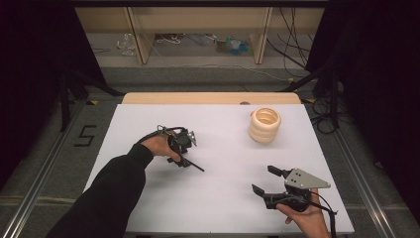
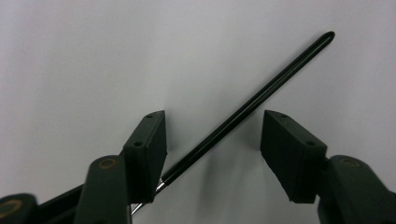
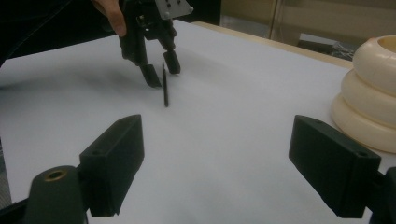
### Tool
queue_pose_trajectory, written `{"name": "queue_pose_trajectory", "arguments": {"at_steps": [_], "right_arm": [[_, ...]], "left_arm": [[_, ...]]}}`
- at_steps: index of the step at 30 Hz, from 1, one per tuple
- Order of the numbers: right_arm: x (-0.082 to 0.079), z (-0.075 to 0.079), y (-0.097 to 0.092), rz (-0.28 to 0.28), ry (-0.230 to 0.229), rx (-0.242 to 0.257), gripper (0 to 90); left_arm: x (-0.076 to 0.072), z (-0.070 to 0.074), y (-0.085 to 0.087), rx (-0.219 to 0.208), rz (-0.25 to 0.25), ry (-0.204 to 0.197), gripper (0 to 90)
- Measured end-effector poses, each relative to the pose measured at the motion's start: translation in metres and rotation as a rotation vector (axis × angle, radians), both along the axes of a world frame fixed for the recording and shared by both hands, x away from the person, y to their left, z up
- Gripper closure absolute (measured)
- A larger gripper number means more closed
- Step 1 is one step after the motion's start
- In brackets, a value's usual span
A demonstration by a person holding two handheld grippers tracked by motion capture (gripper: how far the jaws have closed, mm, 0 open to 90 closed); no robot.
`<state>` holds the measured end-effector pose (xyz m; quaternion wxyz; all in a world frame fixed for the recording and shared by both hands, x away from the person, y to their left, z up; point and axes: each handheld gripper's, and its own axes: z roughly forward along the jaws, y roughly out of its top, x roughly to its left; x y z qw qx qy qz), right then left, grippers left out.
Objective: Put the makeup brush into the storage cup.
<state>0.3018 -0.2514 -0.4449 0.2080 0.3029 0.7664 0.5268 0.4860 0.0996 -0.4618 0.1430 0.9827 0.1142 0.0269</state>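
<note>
From the high view, the left gripper [image 1: 185, 148] is tipped down over a thin black rod with a rounded tip [image 1: 192, 163] that lies on the white table sheet [image 1: 218, 198], left of centre. The right gripper [image 1: 265, 179] hovers near the front right edge with its jaws spread and nothing in them. A stack of cream-coloured rings [image 1: 264, 125] stands at the far right of the sheet, well apart from both. Beyond the table are a wooden edge [image 1: 208, 98], grey floor, loose cables and pale furniture legs; dark curtains close in both sides.

In the left gripper view, the jaws stand released, one on each side of the rod [image 2: 247, 107], which runs slantwise between them with its silver end [image 2: 140, 205] passing under the left jaw. The step appears to be picking up the rod. To do it well, I would turn the hand so the pads meet the shaft square, lower until they nearly touch the sheet, then close slowly: so thin a rod could roll or slip out sideways.

In the right gripper view, its own jaws are wide apart over bare sheet. The left gripper [image 3: 161, 70] and the rod [image 3: 165, 86] show farther off, and the rings [image 3: 369, 93] sit at the right edge.
</note>
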Motion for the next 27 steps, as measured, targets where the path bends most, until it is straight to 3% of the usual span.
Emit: {"name": "queue_pose_trajectory", "arguments": {"at_steps": [5,13,27], "right_arm": [[-0.0013,0.0005,0.0006,-0.001,0.021,0.008,19.5],[-0.0002,0.0003,-0.0001,-0.002,0.001,0.000,19.6],[-0.0014,0.0014,-0.0002,-0.004,0.016,-0.022,19.7]], "left_arm": [[-0.0003,0.0009,-0.0008,0.008,-0.003,0.008,49.9],[-0.0012,0.0028,-0.0019,0.034,-0.036,0.015,59.2],[-0.0043,0.0033,-0.0020,0.050,-0.065,0.015,68.2]]}}
